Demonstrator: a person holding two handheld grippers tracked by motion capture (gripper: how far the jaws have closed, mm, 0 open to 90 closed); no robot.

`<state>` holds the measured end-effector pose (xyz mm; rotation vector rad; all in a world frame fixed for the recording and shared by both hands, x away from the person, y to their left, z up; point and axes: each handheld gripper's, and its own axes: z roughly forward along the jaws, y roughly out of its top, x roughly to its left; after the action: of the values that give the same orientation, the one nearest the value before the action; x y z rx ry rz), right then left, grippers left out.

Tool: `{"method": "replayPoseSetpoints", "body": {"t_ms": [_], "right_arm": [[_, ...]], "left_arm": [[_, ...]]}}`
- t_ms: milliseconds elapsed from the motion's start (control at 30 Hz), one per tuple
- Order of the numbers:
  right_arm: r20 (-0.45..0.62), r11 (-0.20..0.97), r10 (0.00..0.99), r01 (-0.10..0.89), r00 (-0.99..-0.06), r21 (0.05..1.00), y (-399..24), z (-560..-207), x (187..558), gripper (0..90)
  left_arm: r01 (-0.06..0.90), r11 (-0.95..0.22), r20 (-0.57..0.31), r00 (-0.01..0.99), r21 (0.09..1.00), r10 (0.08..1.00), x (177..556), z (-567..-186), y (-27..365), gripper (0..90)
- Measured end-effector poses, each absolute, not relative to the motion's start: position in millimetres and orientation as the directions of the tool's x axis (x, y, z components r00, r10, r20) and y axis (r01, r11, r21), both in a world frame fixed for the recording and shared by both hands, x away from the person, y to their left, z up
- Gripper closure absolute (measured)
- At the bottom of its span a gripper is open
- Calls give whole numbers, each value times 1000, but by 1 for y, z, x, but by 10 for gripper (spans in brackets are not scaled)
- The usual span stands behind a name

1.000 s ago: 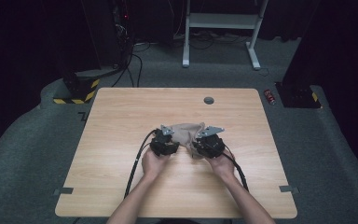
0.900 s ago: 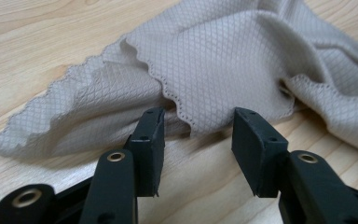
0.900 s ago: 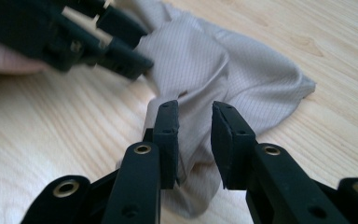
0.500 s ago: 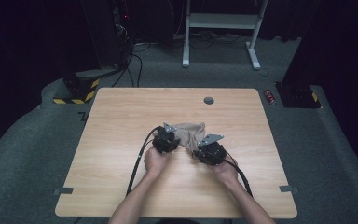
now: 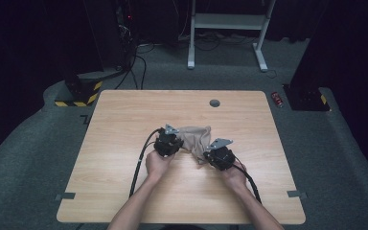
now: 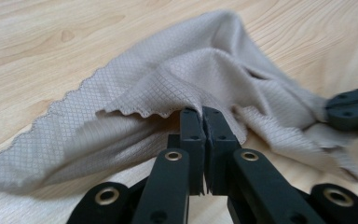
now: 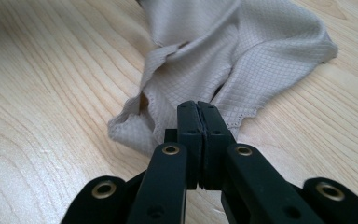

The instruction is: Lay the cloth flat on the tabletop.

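A crumpled beige cloth (image 5: 195,137) with a fine diamond weave lies a little right of the middle of the desk (image 5: 124,120), well in from every edge and nearer the person's edge than the far one. The left gripper (image 5: 171,142) sits at the cloth's left end; its jaws have just been closing and now stand pressed together on a scalloped fold of the cloth (image 6: 168,88), which drapes over their tips in the left gripper view. The right gripper (image 5: 211,152) sits at the cloth's near right corner; its jaws too have just been closing and now pinch a hemmed edge of the cloth (image 7: 233,60), seen bunched around their tips in the right gripper view. Between the two grippers the fabric lies slack and rumpled on the wood. A small dark round grommet (image 5: 214,103) sits near the desk's far edge, well apart from the cloth
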<state>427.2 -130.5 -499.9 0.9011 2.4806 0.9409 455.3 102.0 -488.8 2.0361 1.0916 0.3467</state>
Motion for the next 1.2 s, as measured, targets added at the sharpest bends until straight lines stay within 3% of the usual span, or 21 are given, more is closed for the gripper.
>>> {"method": "replayPoseSetpoints", "body": {"t_ms": [333, 867, 1200], "right_arm": [[-53, 535, 683, 450, -728, 715, -145, -495, 421, 887], [-32, 478, 741, 494, -670, 726, -171, -499, 413, 884], [-2, 463, 710, 464, -705, 755, -173, -496, 391, 762]], "left_arm": [[589, -380, -105, 626, 713, 773, 427, -468, 128, 865], [662, -362, -175, 601, 656, 780, 388, -485, 170, 859], [637, -332, -189, 608, 696, 771, 387, -484, 166, 857]]}}
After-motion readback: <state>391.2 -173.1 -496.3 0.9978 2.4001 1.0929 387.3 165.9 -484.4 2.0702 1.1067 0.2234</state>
